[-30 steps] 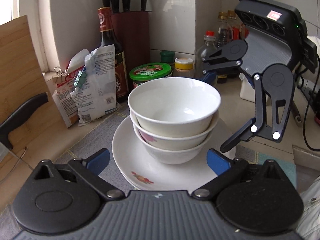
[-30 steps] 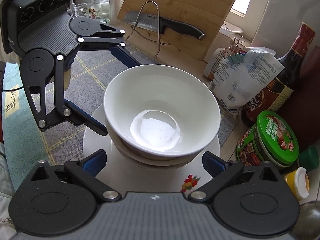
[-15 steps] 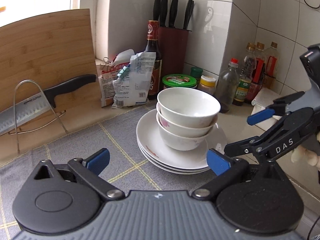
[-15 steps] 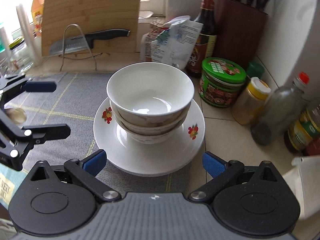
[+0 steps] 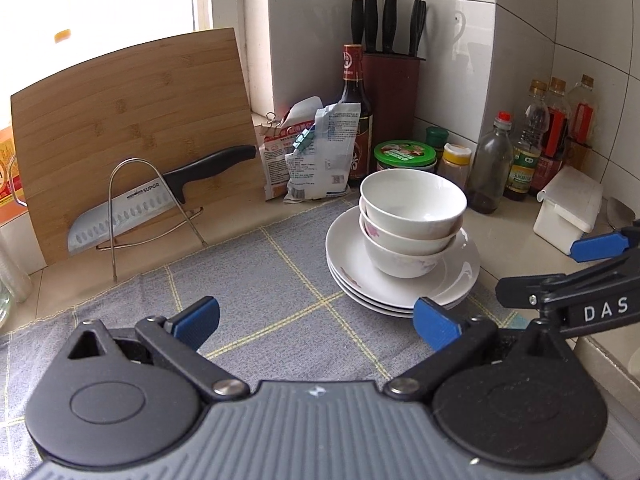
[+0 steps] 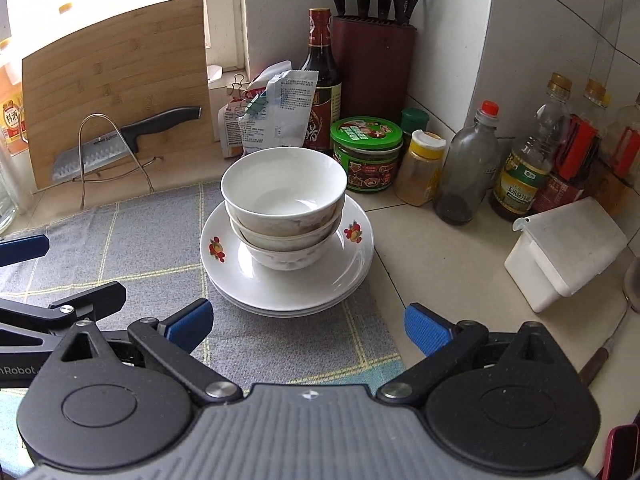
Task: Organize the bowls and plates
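Observation:
Three white bowls [image 5: 412, 216] [image 6: 283, 204] sit nested on a stack of three white plates [image 5: 460, 276] [image 6: 352, 276] with fruit prints, at the edge of a grey checked mat [image 5: 280, 280] [image 6: 120, 248]. My left gripper [image 5: 316, 320] is open and empty, held back from the stack, which lies ahead and to its right. In the right wrist view my right gripper [image 6: 308, 322] is open and empty too, just short of the plates' near rim. Each view also catches the other gripper's fingers [image 5: 596, 244] [image 6: 24, 246] at its edge.
A bamboo cutting board [image 5: 128, 128] leans at the back left with a knife [image 5: 160, 196] on a wire stand. Behind the stack stand snack bags [image 5: 316, 152], a sauce bottle [image 6: 320, 80], a knife block [image 6: 372, 60], jars [image 6: 366, 152] and oil bottles [image 6: 524, 168]. A white container [image 6: 568, 252] sits right.
Both grippers have pulled back from the stack, where their fingers flanked the bowls a second ago. The bowls and plates stayed in place, and both views now look wider.

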The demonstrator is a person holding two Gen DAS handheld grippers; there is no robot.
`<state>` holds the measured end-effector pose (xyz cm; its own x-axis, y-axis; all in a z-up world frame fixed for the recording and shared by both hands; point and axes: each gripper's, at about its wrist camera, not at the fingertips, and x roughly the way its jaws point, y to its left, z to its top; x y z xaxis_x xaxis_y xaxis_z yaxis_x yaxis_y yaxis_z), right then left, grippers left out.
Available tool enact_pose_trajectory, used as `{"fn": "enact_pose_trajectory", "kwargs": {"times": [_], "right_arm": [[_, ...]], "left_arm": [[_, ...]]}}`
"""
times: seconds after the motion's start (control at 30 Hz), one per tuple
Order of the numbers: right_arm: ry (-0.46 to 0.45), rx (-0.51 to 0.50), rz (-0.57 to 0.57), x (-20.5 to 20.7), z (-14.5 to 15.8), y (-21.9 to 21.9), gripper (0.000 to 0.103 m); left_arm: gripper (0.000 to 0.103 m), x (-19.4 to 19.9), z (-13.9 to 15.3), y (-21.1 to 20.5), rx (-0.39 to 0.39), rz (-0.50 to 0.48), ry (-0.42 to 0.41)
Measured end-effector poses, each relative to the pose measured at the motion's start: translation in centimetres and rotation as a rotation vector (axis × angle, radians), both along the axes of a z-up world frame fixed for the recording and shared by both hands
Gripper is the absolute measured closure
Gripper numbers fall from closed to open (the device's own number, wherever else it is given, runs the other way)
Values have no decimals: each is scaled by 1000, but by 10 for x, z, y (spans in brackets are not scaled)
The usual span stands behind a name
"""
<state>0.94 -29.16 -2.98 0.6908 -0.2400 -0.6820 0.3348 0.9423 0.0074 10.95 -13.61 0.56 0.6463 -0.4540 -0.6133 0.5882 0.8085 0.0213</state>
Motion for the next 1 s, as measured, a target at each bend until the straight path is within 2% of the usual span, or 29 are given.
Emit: {"fn": "enact_pose_trajectory", "kwargs": {"times": [0.33,1.0], "right_arm": [[-14,12,-23,-7,3,3,0],[-20,15,-25,-10,7,-2,0]], "left_arm": [[1,-6,1,-3,33,5,4],[1,-6,3,-10,38,13,13]]}}
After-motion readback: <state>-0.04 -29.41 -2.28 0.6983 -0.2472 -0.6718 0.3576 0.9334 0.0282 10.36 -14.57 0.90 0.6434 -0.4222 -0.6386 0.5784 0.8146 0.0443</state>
